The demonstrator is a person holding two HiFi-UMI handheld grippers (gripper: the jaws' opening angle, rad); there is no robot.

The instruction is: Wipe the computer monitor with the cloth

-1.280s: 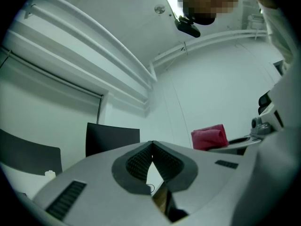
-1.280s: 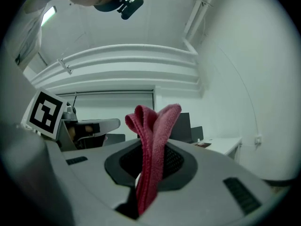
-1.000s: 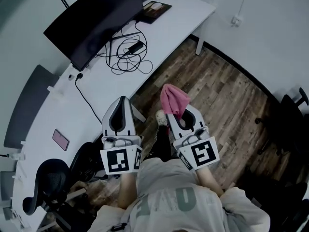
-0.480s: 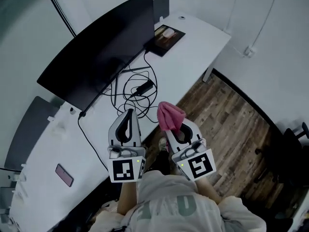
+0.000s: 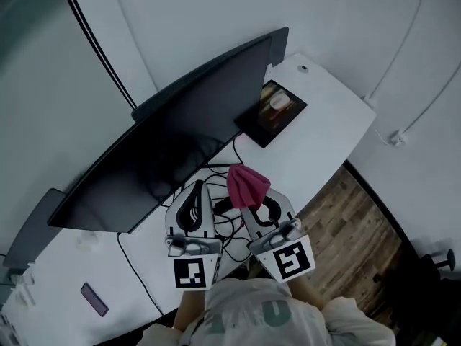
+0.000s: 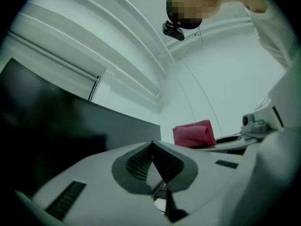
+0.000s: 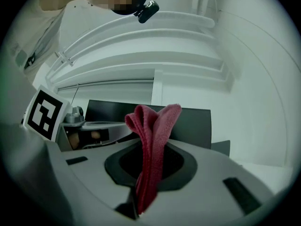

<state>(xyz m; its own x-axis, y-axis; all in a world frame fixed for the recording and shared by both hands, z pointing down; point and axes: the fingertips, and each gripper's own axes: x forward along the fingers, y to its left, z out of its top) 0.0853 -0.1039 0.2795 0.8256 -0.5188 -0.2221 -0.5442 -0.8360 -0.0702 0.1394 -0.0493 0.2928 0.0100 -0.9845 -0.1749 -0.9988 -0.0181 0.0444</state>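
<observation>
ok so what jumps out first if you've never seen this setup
The bright pink cloth stands out, bunched and clamped in the right gripper's jaws at the centre of the head view. Behind it, a wide black computer monitor stretches across the white desk, its screen dark. The left gripper beside the right one is shut and empty.

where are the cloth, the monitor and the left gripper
cloth [image 5: 248, 184], head view, middle of the bunched pink fabric
monitor [image 5: 187, 139], head view, centre of the dark screen
left gripper [image 5: 197, 187], head view, where its shut fingers meet at the tips
</observation>
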